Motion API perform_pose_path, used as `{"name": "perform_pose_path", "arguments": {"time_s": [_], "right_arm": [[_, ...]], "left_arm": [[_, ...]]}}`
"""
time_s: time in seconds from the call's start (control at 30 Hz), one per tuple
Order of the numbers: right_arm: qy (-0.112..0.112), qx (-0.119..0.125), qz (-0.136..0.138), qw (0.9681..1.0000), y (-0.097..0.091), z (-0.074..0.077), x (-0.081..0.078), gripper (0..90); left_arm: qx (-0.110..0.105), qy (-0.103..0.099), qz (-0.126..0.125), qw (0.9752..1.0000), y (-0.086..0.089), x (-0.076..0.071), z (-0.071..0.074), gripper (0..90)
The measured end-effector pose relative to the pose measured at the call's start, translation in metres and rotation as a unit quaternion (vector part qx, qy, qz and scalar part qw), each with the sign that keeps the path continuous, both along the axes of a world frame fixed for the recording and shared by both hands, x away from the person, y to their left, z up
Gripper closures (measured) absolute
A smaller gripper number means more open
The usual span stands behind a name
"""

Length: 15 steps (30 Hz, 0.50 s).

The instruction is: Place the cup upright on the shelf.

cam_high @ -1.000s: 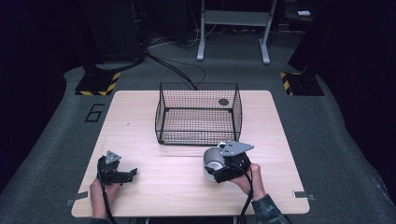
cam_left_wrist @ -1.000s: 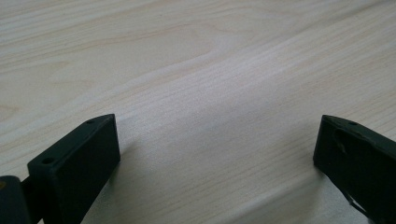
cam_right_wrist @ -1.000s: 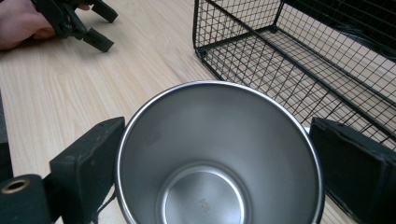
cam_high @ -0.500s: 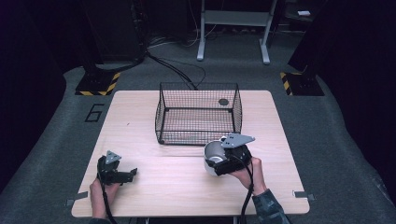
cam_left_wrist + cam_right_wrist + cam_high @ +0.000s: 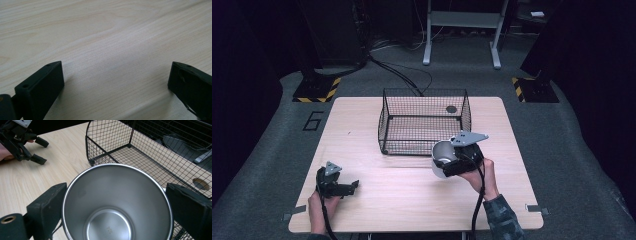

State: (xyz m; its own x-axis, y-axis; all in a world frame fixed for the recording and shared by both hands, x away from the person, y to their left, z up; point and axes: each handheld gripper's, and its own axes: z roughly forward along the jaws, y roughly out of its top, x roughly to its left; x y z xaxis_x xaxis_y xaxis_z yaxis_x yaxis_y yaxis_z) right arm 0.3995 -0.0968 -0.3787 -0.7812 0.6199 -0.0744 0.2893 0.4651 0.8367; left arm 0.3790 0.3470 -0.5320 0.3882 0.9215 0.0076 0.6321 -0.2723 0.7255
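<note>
Holding: right gripper [image 5: 117,202] clamps a steel cup [image 5: 117,205] across its rim, jaws on opposite sides, just off the surface [image 5: 412,200] at the front of the basket [image 5: 424,120].
Handling: cup looks rigid, light and empty; its polished wall is likely slippery, so a grip across the rim or upper body seems safest.
Left gripper [image 5: 115,82]: jaws wide, empty, low over the bare surface, well apart from the cup.
Count: one cup, one wire basket, two grippers.
</note>
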Motion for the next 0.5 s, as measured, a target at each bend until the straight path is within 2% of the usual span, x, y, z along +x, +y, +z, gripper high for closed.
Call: {"name": "perform_pose_path", "arguments": {"time_s": [0.5], "right_arm": [[-0.001,-0.001,-0.011,0.9999,0.002,0.021,0.025,6.0]], "left_arm": [[0.001,0.001,-0.001,1.0000,0.000,0.000,0.000,0.4]]}}
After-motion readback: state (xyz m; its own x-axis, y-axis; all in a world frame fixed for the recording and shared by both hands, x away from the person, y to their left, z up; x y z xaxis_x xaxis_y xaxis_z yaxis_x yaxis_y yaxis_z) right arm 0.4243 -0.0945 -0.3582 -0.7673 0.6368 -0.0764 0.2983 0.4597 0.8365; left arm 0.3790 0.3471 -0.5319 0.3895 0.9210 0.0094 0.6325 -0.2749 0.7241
